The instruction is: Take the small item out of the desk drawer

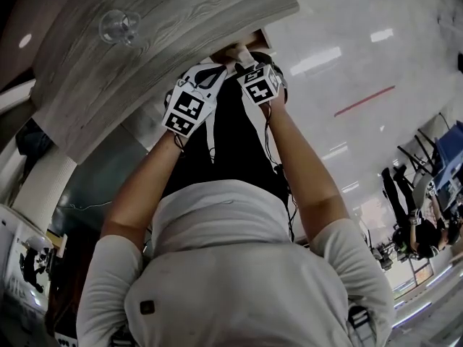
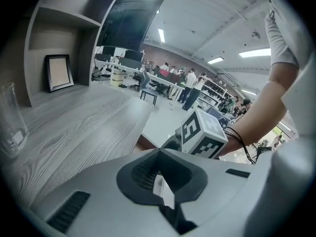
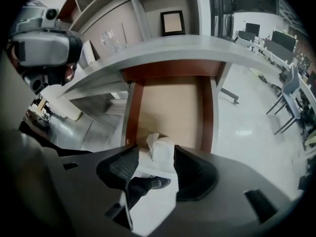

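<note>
The person stands at the bench (image 3: 197, 46) with both arms stretched forward, one tool in each hand, side by side at the bench's front edge.

1. Right tongs (image 3: 157, 152): closed on the small white item (image 3: 162, 148). The item sits between the two dark pads, above the near end of the open drawer (image 3: 170, 107). Behind the item, the drawer's light wooden bottom is bare, with red-brown walls on both sides. Below the item, a pale floor and a dark shoe show through the gap between the pads.
2. Left tongs (image 2: 159, 171): narrow, the pads almost together with only a thin pale slit between them and no object gripped. They point across the grey wood-grain bench top, with the right tool's marker cube (image 2: 202, 135) just beside them.
3. On the bench top: a clear glass (image 1: 119, 26) stands upright, well apart from the tools. A dark picture frame (image 2: 59, 72) leans in an open shelf compartment at the back.
</note>
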A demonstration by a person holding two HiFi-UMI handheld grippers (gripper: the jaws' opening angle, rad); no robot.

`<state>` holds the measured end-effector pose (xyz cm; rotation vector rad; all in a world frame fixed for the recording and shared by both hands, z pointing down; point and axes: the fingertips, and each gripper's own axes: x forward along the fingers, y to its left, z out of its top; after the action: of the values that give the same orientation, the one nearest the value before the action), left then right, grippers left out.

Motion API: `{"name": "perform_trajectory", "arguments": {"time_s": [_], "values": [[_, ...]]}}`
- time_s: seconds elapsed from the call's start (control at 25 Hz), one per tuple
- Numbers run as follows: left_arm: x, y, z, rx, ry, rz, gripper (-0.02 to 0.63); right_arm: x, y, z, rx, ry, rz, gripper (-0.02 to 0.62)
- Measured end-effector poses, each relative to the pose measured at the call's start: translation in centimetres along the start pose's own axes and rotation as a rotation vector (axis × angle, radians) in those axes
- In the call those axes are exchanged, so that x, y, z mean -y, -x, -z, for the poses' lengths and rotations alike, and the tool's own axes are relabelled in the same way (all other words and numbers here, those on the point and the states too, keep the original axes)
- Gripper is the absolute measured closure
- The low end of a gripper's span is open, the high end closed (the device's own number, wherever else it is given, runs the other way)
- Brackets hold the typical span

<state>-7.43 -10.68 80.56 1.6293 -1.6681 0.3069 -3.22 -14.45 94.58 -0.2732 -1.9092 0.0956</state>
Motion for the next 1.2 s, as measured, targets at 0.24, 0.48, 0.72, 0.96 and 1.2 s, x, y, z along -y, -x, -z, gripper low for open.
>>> {"name": "perform_trajectory", "arguments": {"time_s": [0.24, 0.48, 0.72, 0.96, 1.2], "values": [[-0.5, -0.1, 1.1, -0.002, 0.004, -0.006, 0.591, 0.2, -2.3, 0.8, -0.048, 0.013, 0.015, 0.367], [-0.8, -0.2, 1.5, -0.006, 0.004, -0.003, 0.591, 0.9, -3.4, 1.0, -0.068, 0.023, 0.046, 0.367], [-1.0, -0.4, 1.6, -0.012, 0.005, 0.004, 0.591, 1.2, -4.3, 1.0, -0.091, 0.038, 0.052, 0.367], [-1.3, -0.5, 1.7, -0.013, 0.003, 0.011, 0.591, 1.1, -5.0, 0.9, -0.098, 0.074, 0.06, 0.423], [-1.5, -0.3, 1.2, -0.01, -0.004, 0.009, 0.591, 1.2, -4.8, 0.7, -0.095, 0.071, 0.052, 0.431]]}}
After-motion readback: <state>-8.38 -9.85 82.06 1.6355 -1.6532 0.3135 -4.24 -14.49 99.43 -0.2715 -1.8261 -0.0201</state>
